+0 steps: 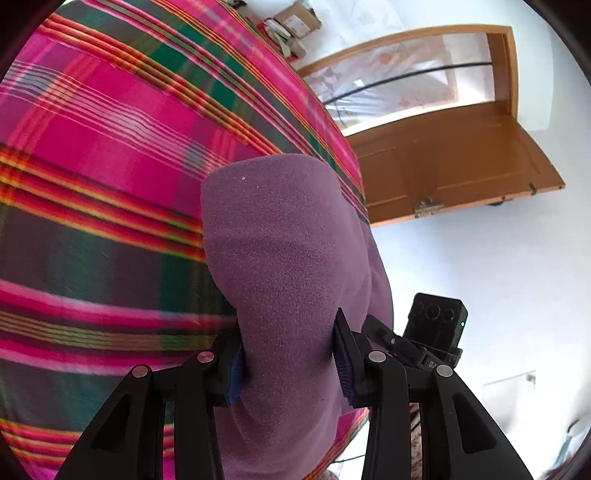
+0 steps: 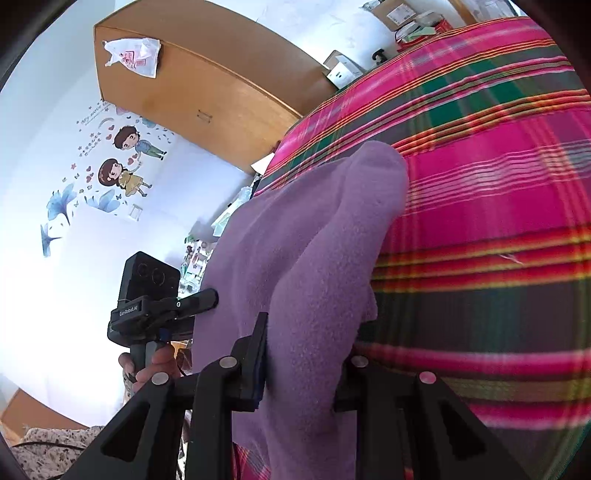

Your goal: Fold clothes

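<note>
A: Fleece, purple, was what both tools had hold of. The left gripper [image 1: 288, 363] was clamped on a thick bunch of the purple garment [image 1: 284, 251], and the right gripper [image 2: 303, 363] pinched another bunch of the same cloth.

B: Where was it, on the bed?

A: Lifted over the striped blanket [image 1: 103, 155], near its edge, draped forward off the fingers. How much of it touched the blanket I couldn't tell.

B: So how far along was the folding?

A: Midway at best, I'd judge. The garment was doubled over and hanging, not laid flat, so a fold looked to be in progress. Setting it down and squaring it was left. No finished pile showed.

B: Any baskets or boxes for it?

A: Only cardboard boxes [image 1: 295, 22] on the floor past the bed; what they held was too small to make out. In the right view a hand [image 2: 151, 363] gripped the other tool's handle.
</note>
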### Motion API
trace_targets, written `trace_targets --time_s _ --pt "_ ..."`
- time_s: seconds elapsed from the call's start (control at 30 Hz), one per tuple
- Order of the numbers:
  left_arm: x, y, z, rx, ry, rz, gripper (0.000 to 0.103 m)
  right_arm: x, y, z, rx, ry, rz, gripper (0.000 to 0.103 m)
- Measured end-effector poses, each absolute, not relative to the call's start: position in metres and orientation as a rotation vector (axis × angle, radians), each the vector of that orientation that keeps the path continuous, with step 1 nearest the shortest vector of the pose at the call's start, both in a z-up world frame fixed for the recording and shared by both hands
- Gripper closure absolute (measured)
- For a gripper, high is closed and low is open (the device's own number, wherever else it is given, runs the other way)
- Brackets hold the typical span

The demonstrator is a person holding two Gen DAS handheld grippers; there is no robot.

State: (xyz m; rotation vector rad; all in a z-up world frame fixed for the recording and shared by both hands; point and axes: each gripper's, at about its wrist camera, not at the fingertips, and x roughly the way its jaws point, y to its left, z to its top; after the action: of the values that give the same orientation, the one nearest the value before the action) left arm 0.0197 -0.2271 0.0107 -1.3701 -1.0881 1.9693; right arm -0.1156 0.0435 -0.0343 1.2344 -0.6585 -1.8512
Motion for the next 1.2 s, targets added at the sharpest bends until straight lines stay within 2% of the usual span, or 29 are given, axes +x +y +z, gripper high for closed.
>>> trace_targets --time_s 0.27,0.87,1.2 --pt "0.037 -0.251 0.021 -1.372 -1.109 2.015 0.061 -0.131 0.010 -0.039 1.237 -0.642 -1.836 0.078" --pt "0.046 -0.249 0.029 -1.395 -1.106 2.080 0.061 -0.153 -0.032 -0.046 1.248 -0.606 -1.863 0.078" --pt "0.061 -0.346 0.027 -1.382 -1.123 2.111 0.061 -0.165 -0.049 -0.046 1.228 -0.603 -1.869 0.078"
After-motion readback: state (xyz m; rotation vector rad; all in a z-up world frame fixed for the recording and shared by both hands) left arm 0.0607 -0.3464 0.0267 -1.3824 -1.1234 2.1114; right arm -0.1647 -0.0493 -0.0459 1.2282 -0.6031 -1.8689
